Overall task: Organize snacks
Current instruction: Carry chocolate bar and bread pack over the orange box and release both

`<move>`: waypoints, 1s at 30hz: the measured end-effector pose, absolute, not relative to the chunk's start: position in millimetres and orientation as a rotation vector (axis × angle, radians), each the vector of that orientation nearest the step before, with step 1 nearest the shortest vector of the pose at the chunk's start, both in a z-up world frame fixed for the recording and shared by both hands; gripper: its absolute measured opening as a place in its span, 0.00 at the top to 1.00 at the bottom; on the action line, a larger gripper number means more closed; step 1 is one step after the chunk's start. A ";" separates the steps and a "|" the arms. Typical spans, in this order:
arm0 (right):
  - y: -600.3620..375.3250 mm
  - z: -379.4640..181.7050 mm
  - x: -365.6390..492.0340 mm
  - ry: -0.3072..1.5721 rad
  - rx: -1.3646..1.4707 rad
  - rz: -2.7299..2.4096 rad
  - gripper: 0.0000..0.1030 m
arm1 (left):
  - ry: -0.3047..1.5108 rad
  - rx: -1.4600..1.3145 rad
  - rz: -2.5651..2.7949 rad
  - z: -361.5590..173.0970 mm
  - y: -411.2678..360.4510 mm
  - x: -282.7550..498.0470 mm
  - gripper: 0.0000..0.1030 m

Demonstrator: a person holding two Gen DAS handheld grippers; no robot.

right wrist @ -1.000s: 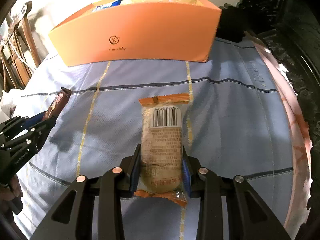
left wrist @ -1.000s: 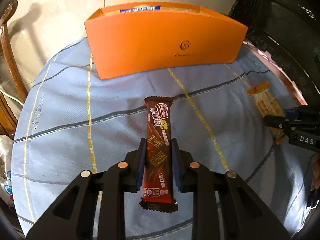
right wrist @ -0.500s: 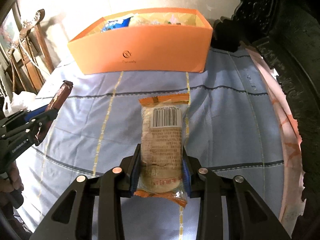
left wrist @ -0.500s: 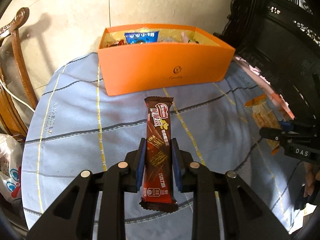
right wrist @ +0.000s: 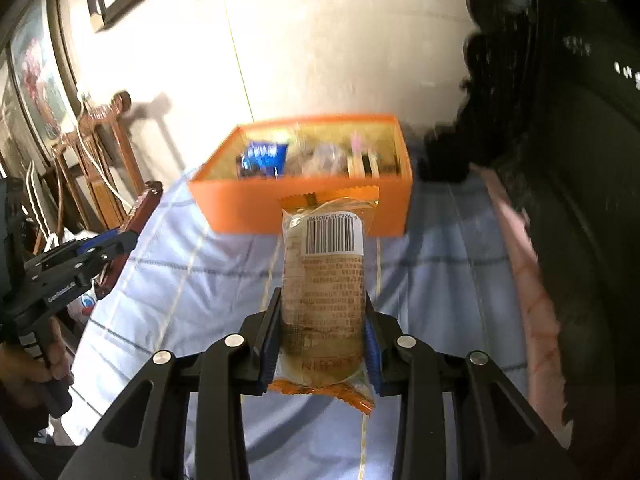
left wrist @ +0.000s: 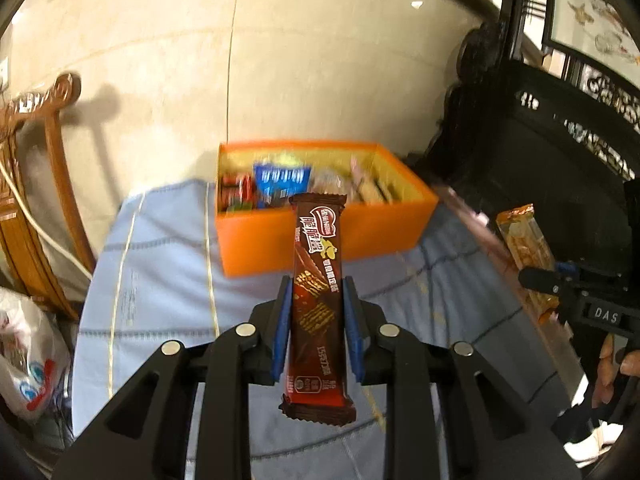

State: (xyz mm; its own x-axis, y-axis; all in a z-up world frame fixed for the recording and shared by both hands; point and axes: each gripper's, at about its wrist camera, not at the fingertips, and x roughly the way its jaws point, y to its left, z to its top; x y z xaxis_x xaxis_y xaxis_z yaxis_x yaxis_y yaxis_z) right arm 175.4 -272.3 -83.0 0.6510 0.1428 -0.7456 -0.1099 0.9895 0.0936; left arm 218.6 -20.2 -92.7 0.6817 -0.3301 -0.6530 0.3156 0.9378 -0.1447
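My left gripper (left wrist: pixel 317 286) is shut on a long brown chocolate wafer bar (left wrist: pixel 318 264), held lengthwise well above the table. My right gripper (right wrist: pixel 322 298) is shut on a clear cake packet with orange ends and a barcode (right wrist: pixel 324 276). Ahead of both stands an open orange box (left wrist: pixel 320 240) (right wrist: pixel 236 204) holding several snacks, among them a blue packet (left wrist: pixel 282 179). In the left wrist view the right gripper (left wrist: pixel 538 278) and its packet (left wrist: pixel 520 240) show at the right. In the right wrist view the left gripper (right wrist: pixel 130 238) with the bar (right wrist: pixel 146 204) shows at the left.
A light blue cloth with yellow and dark lines (left wrist: pixel 160 264) covers the round table. Dark carved furniture (left wrist: pixel 540 140) stands at the right, a wooden chair (left wrist: pixel 48 152) at the left, a plastic bag (left wrist: pixel 28 356) below it. A hand (right wrist: pixel 28 376) grips the left handle.
Both grippers have risen with their snacks. The orange box now looks smaller and lower, and its inside with several snacks shows from above.
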 end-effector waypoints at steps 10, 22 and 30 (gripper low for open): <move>-271.2 -4.6 251.5 0.705 0.065 0.134 0.66 | 0.684 -0.022 -0.357 -35.9 -50.6 292.8 0.78; -271.4 6.6 349.0 0.694 0.032 0.105 0.66 | 0.669 0.037 -0.302 -27.3 -74.0 389.2 0.78; -268.2 -17.0 384.8 0.724 0.025 0.093 0.66 | 0.703 0.039 -0.286 -55.0 -81.5 432.6 0.78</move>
State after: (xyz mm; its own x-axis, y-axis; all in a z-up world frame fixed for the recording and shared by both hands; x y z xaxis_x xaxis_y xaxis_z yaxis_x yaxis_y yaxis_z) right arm 384.8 -268.2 -17.0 0.7452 0.0931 -0.6603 -0.0760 0.9956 0.0547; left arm 432.6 -81.5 -55.0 0.7253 -0.2462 -0.6429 0.2727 0.9602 -0.0602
